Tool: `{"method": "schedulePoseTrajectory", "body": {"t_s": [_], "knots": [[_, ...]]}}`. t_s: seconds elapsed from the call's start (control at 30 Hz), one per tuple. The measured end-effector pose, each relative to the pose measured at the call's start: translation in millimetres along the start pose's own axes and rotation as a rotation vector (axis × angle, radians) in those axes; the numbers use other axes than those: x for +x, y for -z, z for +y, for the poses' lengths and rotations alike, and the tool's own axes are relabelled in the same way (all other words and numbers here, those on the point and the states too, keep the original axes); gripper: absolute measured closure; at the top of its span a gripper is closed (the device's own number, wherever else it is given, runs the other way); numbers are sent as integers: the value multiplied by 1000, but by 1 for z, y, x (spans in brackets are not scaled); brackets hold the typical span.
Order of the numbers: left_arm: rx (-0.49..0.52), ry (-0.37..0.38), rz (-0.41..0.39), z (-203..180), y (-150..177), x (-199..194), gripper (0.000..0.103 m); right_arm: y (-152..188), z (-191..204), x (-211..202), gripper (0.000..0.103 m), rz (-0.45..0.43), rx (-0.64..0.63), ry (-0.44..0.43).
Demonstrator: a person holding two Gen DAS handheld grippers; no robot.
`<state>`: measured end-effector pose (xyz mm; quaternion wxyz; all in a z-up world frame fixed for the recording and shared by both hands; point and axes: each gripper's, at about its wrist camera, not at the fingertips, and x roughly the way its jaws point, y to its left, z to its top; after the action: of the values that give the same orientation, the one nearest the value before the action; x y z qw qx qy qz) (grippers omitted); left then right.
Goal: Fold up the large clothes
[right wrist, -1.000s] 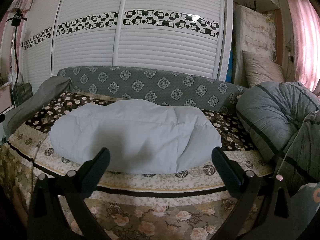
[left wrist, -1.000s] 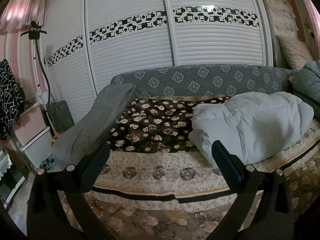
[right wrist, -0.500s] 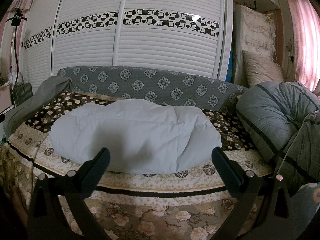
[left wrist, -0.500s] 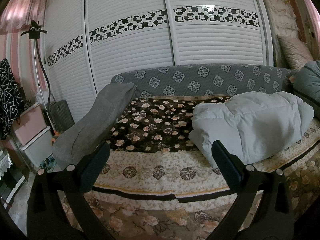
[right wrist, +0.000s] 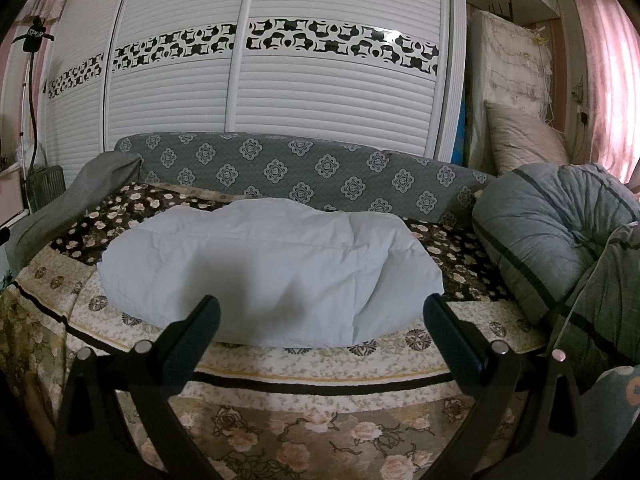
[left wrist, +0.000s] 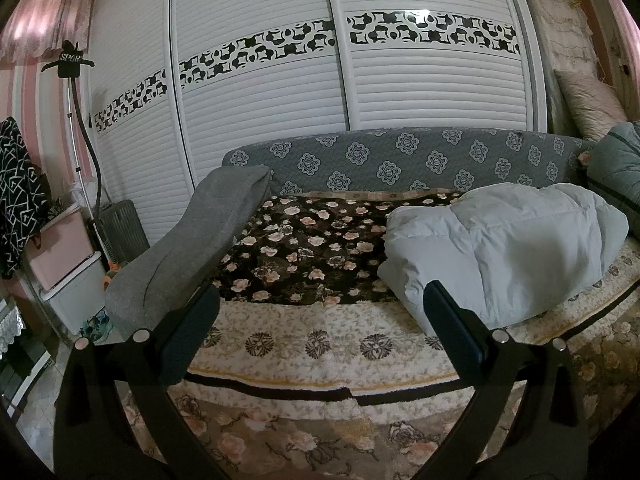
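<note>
A pale blue-white padded jacket (right wrist: 272, 268) lies in a puffy folded bundle on the floral sofa cover (right wrist: 320, 364). In the left wrist view the same jacket (left wrist: 508, 248) sits at the right. My left gripper (left wrist: 320, 312) is open, held in front of the sofa's front edge, left of the jacket and apart from it. My right gripper (right wrist: 320, 312) is open too, facing the jacket's near edge from a short distance with nothing between its fingers.
A grey armrest (left wrist: 188, 248) bounds the sofa at the left, the patterned grey backrest (right wrist: 304, 176) behind. Grey striped bedding (right wrist: 552, 236) is piled at the right. White slatted wardrobe doors (left wrist: 360, 60) stand behind. Storage boxes (left wrist: 68, 256) and a stand (left wrist: 74, 64) are at far left.
</note>
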<state>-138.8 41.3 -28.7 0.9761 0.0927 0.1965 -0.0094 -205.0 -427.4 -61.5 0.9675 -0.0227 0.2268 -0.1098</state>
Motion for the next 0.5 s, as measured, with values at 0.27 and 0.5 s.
{"method": "schedulePoseTrajectory", "body": {"t_s": [0.27, 0.5], "knots": [[0, 0, 2, -1, -1, 1, 3, 1, 0, 0, 2, 0, -2, 0], [-8, -15, 16, 0, 1, -1, 3, 3, -2, 0, 2, 4, -6, 0]]}}
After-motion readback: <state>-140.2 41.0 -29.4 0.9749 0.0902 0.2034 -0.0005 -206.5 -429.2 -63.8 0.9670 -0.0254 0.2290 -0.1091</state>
